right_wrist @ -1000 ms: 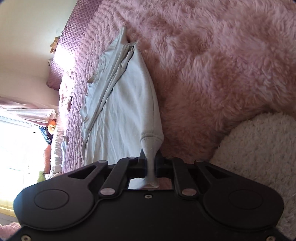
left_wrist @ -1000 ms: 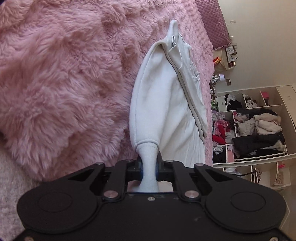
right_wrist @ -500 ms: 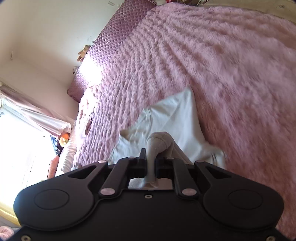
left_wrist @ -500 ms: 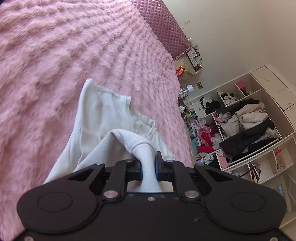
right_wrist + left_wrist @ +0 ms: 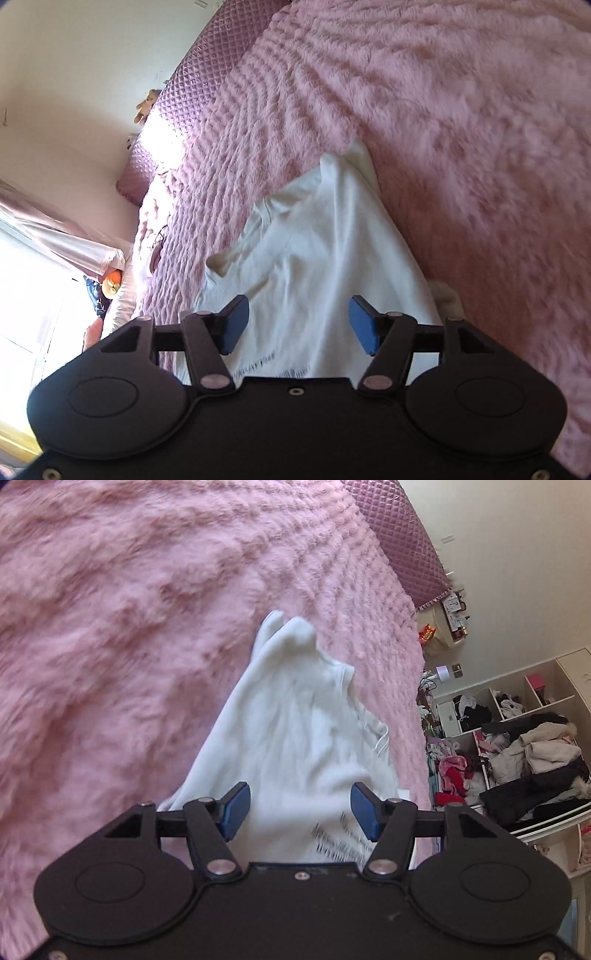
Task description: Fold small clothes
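White top (image 5: pixel 295 738) lies loosely doubled on the pink blanket (image 5: pixel 129 627), both grippers, left (image 5: pixel 300 806) and right (image 5: pixel 298 325), opening with nothing pinched; risk: the slack upper layer slumps and the fold skews.

Daylight floods in from a blown-out window (image 5: pixel 33 295) at nine o'clock of the right wrist view, glaring on the quilted headboard (image 5: pixel 192 85), while both fisheye views bend at the rims and motion blur smears the pink blanket (image 5: pixel 129 635).
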Demonstrator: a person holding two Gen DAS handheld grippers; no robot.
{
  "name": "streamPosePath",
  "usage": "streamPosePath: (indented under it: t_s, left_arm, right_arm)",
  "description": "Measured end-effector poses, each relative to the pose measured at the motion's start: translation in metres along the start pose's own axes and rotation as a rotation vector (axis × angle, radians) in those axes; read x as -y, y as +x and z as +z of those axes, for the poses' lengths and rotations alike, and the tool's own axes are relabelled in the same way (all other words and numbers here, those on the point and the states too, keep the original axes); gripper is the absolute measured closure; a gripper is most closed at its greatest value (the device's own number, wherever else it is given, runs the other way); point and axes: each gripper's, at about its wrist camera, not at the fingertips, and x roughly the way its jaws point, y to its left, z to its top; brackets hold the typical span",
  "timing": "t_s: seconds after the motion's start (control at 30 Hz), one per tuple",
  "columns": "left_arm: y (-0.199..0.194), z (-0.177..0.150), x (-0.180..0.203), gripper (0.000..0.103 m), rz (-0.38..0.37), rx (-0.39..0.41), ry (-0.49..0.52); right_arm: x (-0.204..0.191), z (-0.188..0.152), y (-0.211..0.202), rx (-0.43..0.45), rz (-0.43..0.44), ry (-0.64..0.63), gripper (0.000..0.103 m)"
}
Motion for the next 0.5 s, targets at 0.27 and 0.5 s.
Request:
streamPosePath:
  t_s: [0.27, 0.5]
  left_arm:
    - [-0.004, -0.024, -0.047, 0.044, -0.036, 0.009, -0.242]
    - [0.023, -0.015, -0.037, 0.043, -0.022, 0.019, -0.300]
  right_arm:
    - [0.052, -0.047, -0.021, -0.001, -0.070, 0.170, 0.039]
    - [0.054, -0.041, 0.002, 0.072, -0.057, 0.281, 0.037]
